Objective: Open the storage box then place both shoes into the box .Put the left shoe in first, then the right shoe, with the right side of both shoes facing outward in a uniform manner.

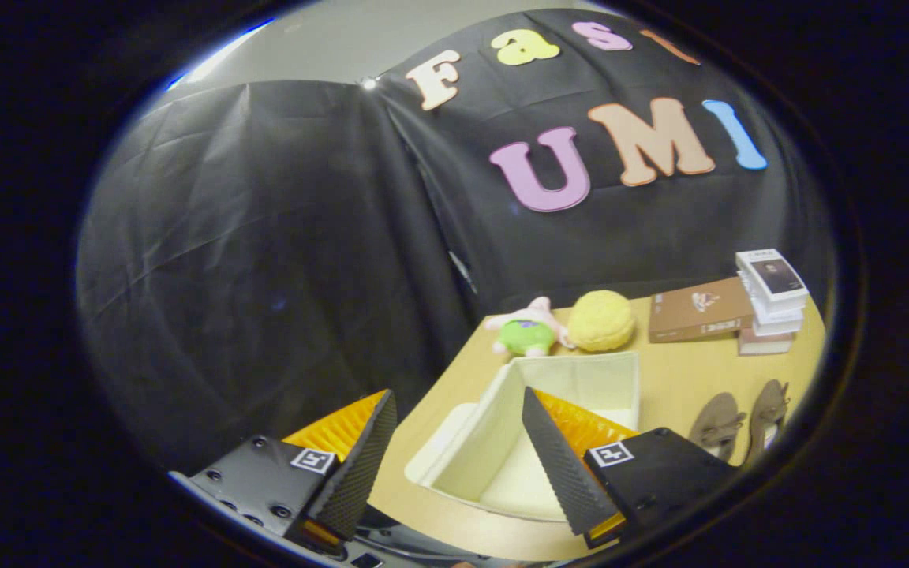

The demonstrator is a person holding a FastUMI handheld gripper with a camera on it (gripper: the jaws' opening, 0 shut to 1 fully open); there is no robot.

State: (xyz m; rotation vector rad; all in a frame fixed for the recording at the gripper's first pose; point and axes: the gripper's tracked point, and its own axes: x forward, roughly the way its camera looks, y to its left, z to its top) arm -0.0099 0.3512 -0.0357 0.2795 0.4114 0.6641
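Gripper (454,442): fingers spread wide apart, holding nothing. It hangs above the near edge of the desk, tilted, with one finger over the desk's near side edge and the other finger over the storage box.

Storage box (573,379): cream fabric, open at the top, interior bare as far as can be seen. It stands on the desk (683,371) toward the near side edge, just ahead of the fingers and partly between them; one finger overlaps its inner wall in the view. A flap of the same cream material (443,442) lies flat on the desk beside the box.

Shoes (738,426): a pair, brown, low-heeled, side by side on the desk, beside the box and apart from it, level with the fingers.

Plush toy (527,327): pink and green, lying near the far edge of the desk, beyond the box.

Yellow round plush (600,319): touching the pink toy, beyond the box.

Brown book (699,309): flat, toward the far corner.

Stack of books (772,304): at the far corner, just beside the brown book.
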